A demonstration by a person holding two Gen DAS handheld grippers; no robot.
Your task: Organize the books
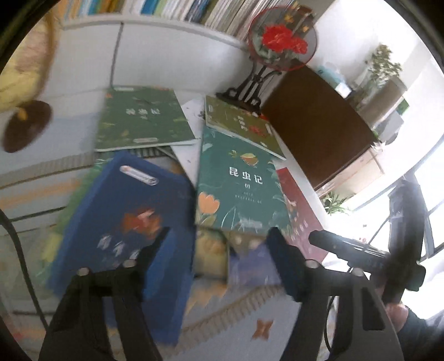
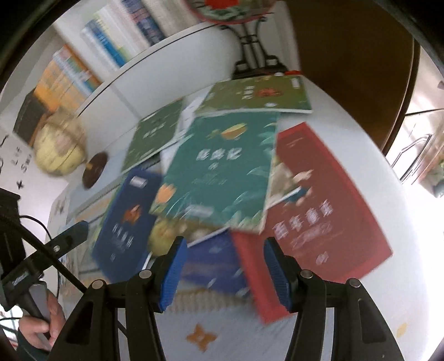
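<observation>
Several books lie overlapping on a white table. In the left wrist view I see a blue book (image 1: 125, 222), a teal book (image 1: 238, 183), a dark green book (image 1: 141, 116), an olive-green book (image 1: 241, 125) and a red book (image 1: 299, 216). My left gripper (image 1: 217, 244) hangs open above the blue and teal books with nothing clamped. In the right wrist view my right gripper (image 2: 224, 244) stands open over the near edge of the red book (image 2: 327, 200) and a second blue book (image 2: 213, 263). The teal book (image 2: 222, 169) lies beyond it.
A globe (image 1: 22, 69) on a dark base stands at the back left. A round fan ornament (image 1: 280, 44) on a black stand and a brown cabinet (image 1: 319, 125) are at the back right. A white bookshelf (image 1: 166, 11) lines the rear. A patterned cloth (image 1: 236, 319) covers the near table.
</observation>
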